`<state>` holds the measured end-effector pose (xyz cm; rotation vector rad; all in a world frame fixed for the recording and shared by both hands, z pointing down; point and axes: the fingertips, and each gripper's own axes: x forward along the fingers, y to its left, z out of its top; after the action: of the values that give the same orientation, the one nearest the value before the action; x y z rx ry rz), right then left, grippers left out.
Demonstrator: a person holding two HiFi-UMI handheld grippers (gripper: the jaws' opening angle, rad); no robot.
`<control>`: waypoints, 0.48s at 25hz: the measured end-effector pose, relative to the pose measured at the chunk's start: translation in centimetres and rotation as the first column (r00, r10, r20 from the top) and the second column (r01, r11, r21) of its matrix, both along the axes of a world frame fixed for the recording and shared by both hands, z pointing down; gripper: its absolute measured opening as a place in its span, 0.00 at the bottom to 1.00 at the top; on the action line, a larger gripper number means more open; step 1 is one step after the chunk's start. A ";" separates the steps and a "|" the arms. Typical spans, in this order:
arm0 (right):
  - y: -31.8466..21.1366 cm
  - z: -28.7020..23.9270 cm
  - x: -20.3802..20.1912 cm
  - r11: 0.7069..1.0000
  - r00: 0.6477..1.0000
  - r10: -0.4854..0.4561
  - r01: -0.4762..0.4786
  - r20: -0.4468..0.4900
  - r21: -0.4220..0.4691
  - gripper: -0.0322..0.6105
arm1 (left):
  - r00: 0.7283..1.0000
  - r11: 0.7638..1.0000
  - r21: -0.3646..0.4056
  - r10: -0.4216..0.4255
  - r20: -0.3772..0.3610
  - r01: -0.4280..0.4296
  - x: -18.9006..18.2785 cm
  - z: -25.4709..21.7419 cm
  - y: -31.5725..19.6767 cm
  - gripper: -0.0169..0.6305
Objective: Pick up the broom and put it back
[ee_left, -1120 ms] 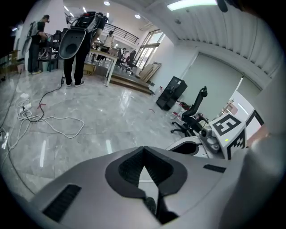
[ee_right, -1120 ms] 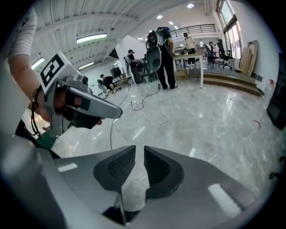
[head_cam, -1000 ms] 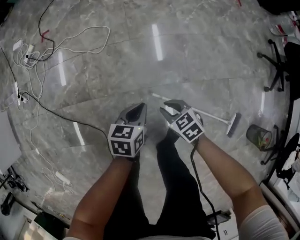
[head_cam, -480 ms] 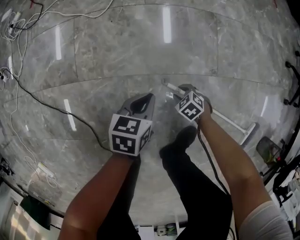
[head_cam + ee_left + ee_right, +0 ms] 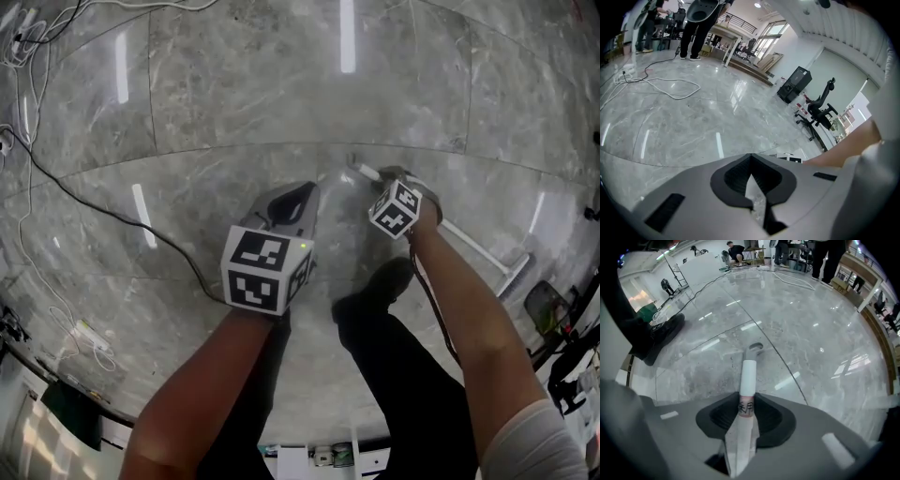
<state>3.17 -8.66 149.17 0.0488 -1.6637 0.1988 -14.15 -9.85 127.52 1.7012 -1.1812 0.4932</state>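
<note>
The broom lies flat on the grey marble floor, its white handle running from the centre down right to the head. My right gripper points straight down over the handle's near end. In the right gripper view the handle, with a labelled band and a grey end cap, passes between the jaws of my right gripper, which are closing and touch it on both sides. My left gripper hovers to the left of the handle end, with my left gripper shut and holding nothing.
A black cable crosses the floor at left, with white cables and a power strip beyond it. My shoe is just below the handle end. A bin stands at right. Office chairs and standing people are far off.
Both grippers have dropped toward the floor. The right one turned to point straight down and came over the broom's handle end; the left one lowered beside it.
</note>
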 end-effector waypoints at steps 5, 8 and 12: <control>-0.8 -1.0 0.1 0.999 0.999 0.036 -0.036 0.013 -0.006 0.18 | 1.000 1.000 0.007 0.013 -0.008 -0.013 0.8 -0.9 -0.7 0.03; -1.5 -4.0 -0.7 0.999 0.997 0.051 -0.052 0.064 0.012 0.18 | 1.000 1.000 0.011 0.027 -0.009 -0.027 1.0 -2.5 -1.2 0.03; -3.2 -11.9 -1.4 0.995 0.986 0.079 -0.088 0.148 0.055 0.18 | 0.999 0.998 0.044 0.034 0.005 -0.034 1.2 -7.6 -2.8 0.03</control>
<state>1.75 -11.84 137.22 0.1535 -1.8149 0.2187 -12.98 -12.63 119.92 1.7611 -1.1756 0.4955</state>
